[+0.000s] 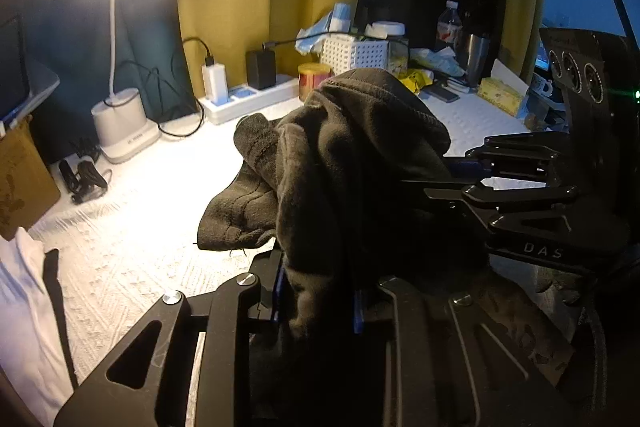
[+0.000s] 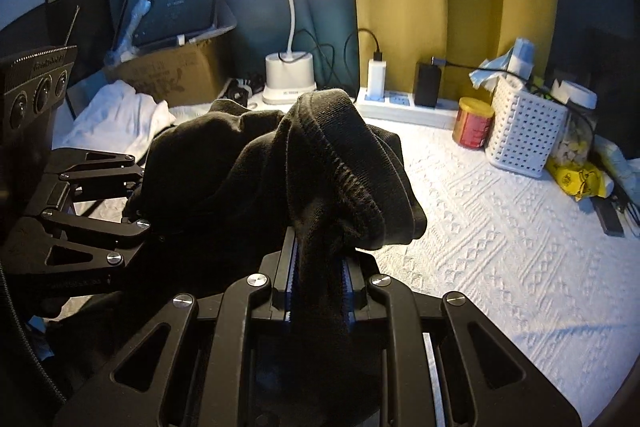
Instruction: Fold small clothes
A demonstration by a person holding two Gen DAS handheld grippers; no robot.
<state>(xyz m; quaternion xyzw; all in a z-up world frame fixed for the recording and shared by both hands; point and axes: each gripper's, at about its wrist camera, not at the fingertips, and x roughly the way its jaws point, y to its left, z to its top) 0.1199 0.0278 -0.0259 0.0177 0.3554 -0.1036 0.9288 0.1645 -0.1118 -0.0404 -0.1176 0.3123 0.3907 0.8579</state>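
Observation:
A small dark grey-black knit garment (image 1: 344, 155) is held bunched above the white textured tablecloth (image 1: 152, 227). My left gripper (image 1: 320, 303) is shut on one part of it. My right gripper (image 2: 320, 279) is shut on another part, with the ribbed cloth (image 2: 344, 163) draped over its fingers. Each gripper shows in the other's view: the right one (image 1: 460, 183) reaches in from the right, and the left one (image 2: 144, 203) from the left. The fingertips are hidden by cloth.
A lit white desk lamp (image 2: 289, 79), power strip with chargers (image 2: 400, 103), red-yellow tin (image 2: 474, 123), white perforated basket (image 2: 524, 131) and yellow packets (image 2: 576, 179) line the back. A white garment (image 2: 116, 119) and cardboard box (image 2: 172, 71) lie left.

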